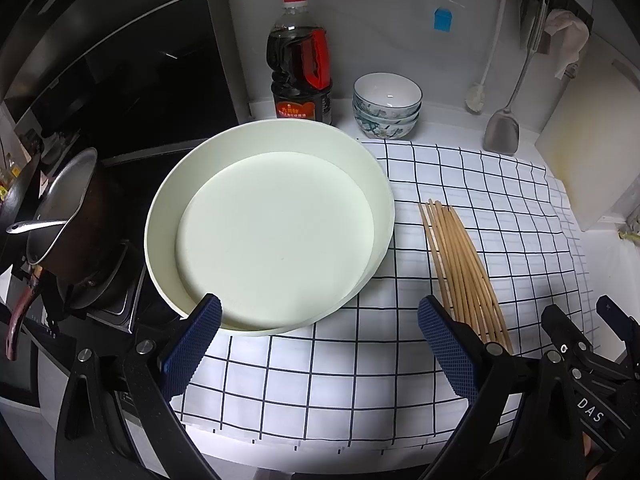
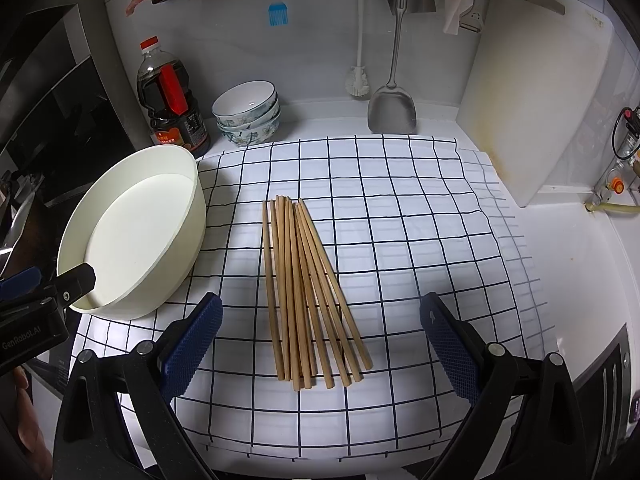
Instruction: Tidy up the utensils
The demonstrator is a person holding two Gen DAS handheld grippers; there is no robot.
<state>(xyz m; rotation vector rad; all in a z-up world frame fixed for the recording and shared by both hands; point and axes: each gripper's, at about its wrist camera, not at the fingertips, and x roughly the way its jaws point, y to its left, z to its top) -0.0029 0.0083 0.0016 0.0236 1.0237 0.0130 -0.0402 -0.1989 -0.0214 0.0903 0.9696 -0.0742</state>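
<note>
Several wooden chopsticks (image 2: 308,292) lie bundled on the checked cloth (image 2: 400,240), fanning out toward me. They also show in the left wrist view (image 1: 460,268). A round pale-green tray (image 1: 272,236) sits at the cloth's left edge, empty; it also shows in the right wrist view (image 2: 136,232). My left gripper (image 1: 320,332) is open and empty, its left finger at the tray's near rim. My right gripper (image 2: 322,332) is open and empty, its fingers either side of the chopsticks' near ends, apart from them.
A soy sauce bottle (image 1: 300,64) and stacked patterned bowls (image 1: 387,106) stand at the back. A metal spatula (image 2: 392,108) and brush hang on the wall. A white cutting board (image 2: 532,92) leans at the right. A pot (image 1: 68,220) sits on the stove at the left.
</note>
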